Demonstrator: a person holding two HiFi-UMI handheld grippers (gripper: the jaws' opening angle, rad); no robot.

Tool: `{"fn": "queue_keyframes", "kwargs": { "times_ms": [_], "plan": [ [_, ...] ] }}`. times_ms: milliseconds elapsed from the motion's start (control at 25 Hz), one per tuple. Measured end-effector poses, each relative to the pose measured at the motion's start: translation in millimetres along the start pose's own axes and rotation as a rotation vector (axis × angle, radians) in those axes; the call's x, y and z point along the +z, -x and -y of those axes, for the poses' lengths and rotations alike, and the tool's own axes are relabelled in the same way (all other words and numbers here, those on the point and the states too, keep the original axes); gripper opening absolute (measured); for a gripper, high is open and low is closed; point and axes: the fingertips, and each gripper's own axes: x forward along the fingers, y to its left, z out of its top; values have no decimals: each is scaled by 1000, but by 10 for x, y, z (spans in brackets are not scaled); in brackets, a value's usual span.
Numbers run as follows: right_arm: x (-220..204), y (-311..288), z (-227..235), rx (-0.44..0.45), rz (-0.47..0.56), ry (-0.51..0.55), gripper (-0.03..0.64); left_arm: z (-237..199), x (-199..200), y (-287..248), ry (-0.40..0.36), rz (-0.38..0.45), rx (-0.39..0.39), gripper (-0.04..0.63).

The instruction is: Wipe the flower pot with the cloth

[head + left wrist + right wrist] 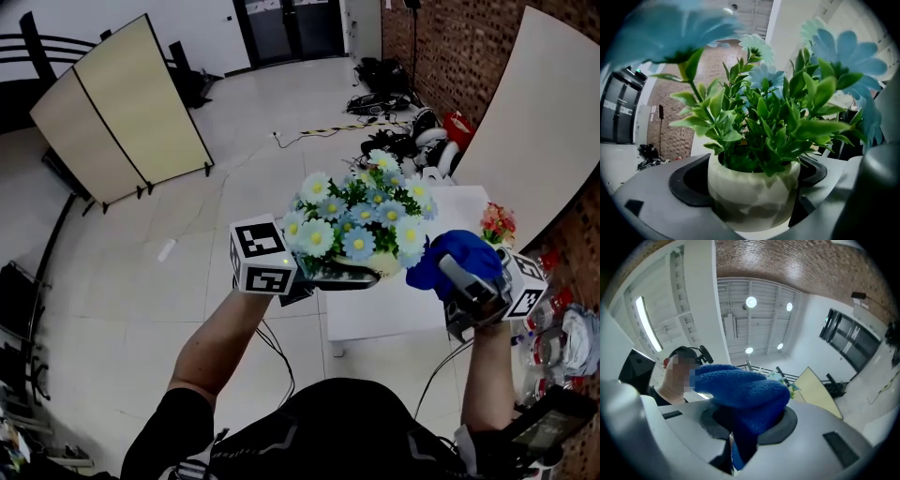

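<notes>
Hovering above the white table (370, 317) in the head view, the left gripper (323, 277) clamps the marbled flower pot (377, 268) just beside the right gripper (454, 277) and its blue cloth (457, 255), while the left gripper view shows both jaws pressed on the pot's (752, 194) sides and the right gripper view shows jaws pinching the cloth (740, 394).

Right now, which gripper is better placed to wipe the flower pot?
Right. The right gripper is shut on the blue cloth, beside the flower pot. The left gripper is shut on that pot and holds it up.
</notes>
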Motion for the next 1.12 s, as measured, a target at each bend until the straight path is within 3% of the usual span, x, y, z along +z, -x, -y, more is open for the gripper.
{"fn": "queue_keyframes", "kwargs": {
  "times_ms": [200,520,680,840,920,1040,1120],
  "plan": [
    [102,114,133,-183,-18,155,89,-138,89,70,-10,2,57,534],
    [185,94,139,-258,5,198,88,-280,125,166,-1,-16,153,534],
    [-43,174,238,-398,-90,312,89,-273,172,173,36,23,165,534],
    [-321,177,328,-490,-149,338,88,-259,222,174,17,29,185,534],
    [-489,126,358,-563,-198,405,89,-282,209,182,14,25,203,534],
    [-778,79,484,-601,-324,473,89,-243,257,185,6,31,192,534],
    [-833,9,573,-611,-351,474,89,-200,310,188,-8,30,178,534]
  ]
}}
